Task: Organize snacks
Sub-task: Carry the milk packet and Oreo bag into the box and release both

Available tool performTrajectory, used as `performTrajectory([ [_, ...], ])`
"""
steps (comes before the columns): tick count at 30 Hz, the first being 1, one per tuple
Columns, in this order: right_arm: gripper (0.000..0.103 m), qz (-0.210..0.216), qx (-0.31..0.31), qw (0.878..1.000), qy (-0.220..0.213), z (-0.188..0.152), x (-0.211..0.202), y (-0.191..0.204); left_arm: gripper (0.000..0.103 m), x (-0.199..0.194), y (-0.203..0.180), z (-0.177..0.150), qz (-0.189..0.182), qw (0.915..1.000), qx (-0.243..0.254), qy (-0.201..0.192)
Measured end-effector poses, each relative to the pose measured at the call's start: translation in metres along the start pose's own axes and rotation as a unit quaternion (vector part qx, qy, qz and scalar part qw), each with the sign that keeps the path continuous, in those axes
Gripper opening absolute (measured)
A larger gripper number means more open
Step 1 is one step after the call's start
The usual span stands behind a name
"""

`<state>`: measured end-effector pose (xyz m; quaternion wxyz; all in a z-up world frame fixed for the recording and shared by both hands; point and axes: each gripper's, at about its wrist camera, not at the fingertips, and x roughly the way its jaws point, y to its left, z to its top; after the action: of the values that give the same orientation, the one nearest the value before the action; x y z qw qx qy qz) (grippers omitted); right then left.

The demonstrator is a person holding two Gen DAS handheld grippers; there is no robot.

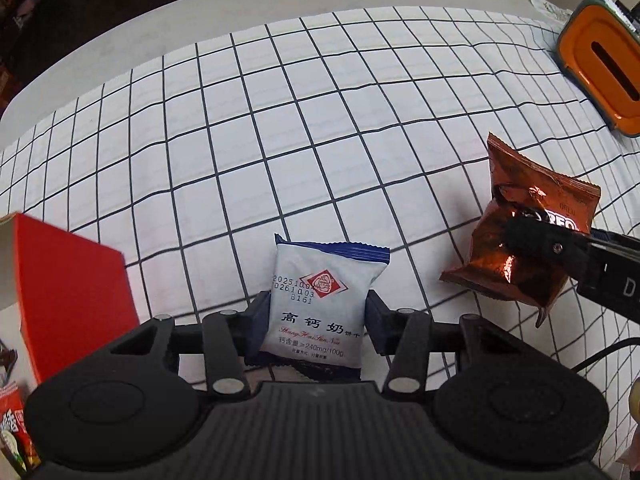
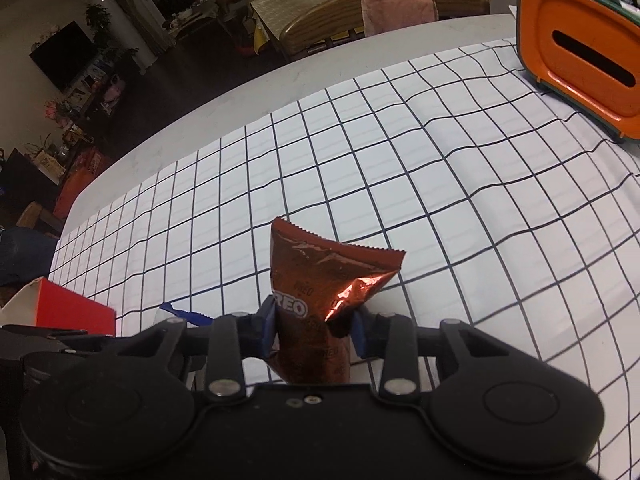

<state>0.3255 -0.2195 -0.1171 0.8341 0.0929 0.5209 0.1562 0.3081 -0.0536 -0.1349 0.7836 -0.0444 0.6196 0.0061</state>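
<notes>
My left gripper [image 1: 316, 322] is shut on a white and blue biscuit packet [image 1: 320, 300] with a red diamond logo, held above the checked tablecloth [image 1: 280, 140]. My right gripper [image 2: 314, 326] is shut on a brown Oreo packet [image 2: 320, 284], held upright above the cloth. In the left wrist view the Oreo packet [image 1: 516, 216] and the right gripper's fingers [image 1: 552, 246] show at the right. A corner of the white and blue packet [image 2: 184, 314] shows at lower left in the right wrist view.
A red box [image 1: 68, 292] stands at the left, also in the right wrist view [image 2: 72, 310]. An orange and green tissue box [image 1: 600, 64] sits at the far right [image 2: 580, 56]. Chairs [image 2: 360, 16] stand beyond the table's far edge. A red carton [image 1: 12, 432] is at bottom left.
</notes>
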Motion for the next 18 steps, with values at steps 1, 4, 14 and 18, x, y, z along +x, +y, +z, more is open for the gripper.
performTrajectory([
  [1, 0.035, 0.001, -0.002, 1.000, -0.001, -0.002, -0.005, 0.001, 0.048, -0.004, 0.000, -0.003, -0.001, 1.0000, -0.001, -0.001],
  [4, 0.035, 0.009, -0.002, 1.000, -0.003, -0.006, -0.020, 0.006, 0.048, -0.021, 0.000, -0.013, -0.001, 1.0000, 0.000, -0.004],
  [14, 0.035, 0.033, -0.033, 0.999, -0.018, -0.026, -0.074, 0.026, 0.048, -0.084, 0.008, -0.041, -0.025, 0.9991, -0.006, -0.034],
  [18, 0.035, 0.041, -0.055, 0.997, -0.026, -0.031, -0.092, 0.041, 0.048, -0.107, 0.019, -0.052, -0.035, 0.9983, -0.011, -0.046],
])
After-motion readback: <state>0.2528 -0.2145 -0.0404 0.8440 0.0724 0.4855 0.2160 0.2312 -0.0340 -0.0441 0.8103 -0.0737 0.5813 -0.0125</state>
